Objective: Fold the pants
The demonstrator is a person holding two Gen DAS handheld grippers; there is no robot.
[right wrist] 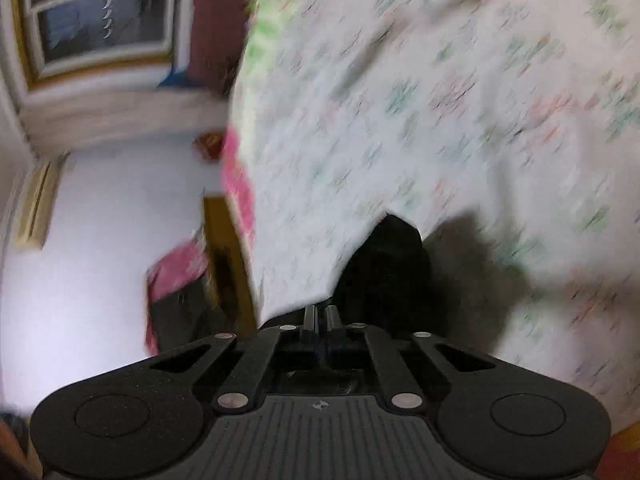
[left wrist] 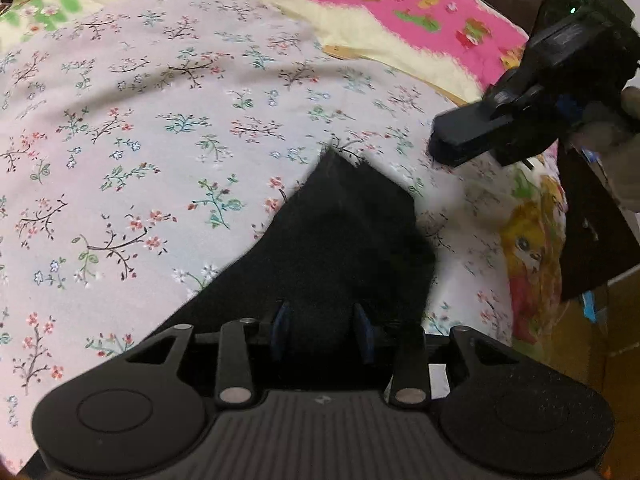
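Pants (left wrist: 340, 248) bunched, unfolded on bed (left wrist: 140, 120); left gripper (left wrist: 322, 332) spread around cloth, right gripper (right wrist: 322, 316) pinching cloth.

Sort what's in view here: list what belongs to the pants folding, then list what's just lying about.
Belongs to the job:
- black pants
- left gripper, fingers apart with the black cloth between them
- right gripper, fingers close together at the black cloth
- floral sheet, the folding surface

Just lying about:
- pink patterned cloth
- cartoon-print fabric
- window
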